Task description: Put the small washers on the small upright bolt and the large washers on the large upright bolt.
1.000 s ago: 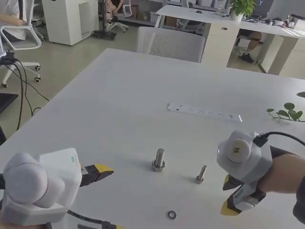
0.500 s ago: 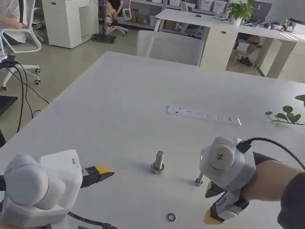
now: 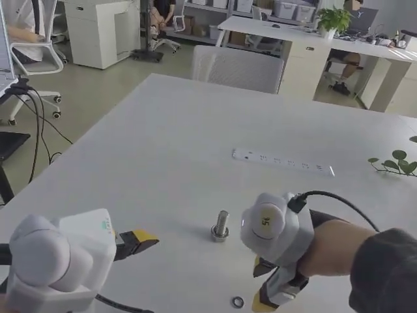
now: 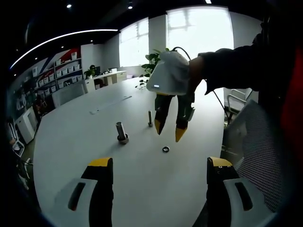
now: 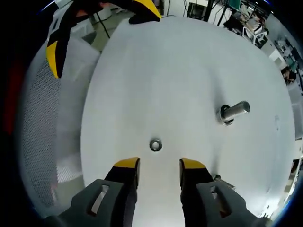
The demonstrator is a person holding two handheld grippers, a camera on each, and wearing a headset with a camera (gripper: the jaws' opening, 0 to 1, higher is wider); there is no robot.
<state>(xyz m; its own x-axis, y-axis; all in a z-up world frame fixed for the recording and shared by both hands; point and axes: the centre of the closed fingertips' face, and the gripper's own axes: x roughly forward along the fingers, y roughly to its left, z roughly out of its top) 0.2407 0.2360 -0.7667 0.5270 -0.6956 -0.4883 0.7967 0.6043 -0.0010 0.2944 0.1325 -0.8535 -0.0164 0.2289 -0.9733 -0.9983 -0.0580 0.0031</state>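
Since a second ago the washer has kept its place on the bench, while the right gripper has swung across to it. It now hangs with the ring just ahead of its tips, in line with the gap. Its jaws stand a narrow way apart and hold nothing. The small bolt stands just beside this gripper, and the large bolt stands farther ahead and off to one side. The left gripper waits well apart, wide open and empty.

The step looks like the pick. The tips should probably go down to the bench with one jaw on each side of the ring, then close slowly, since a thin flat washer may skid away. Its size is hard to judge, so check it before choosing a bolt.
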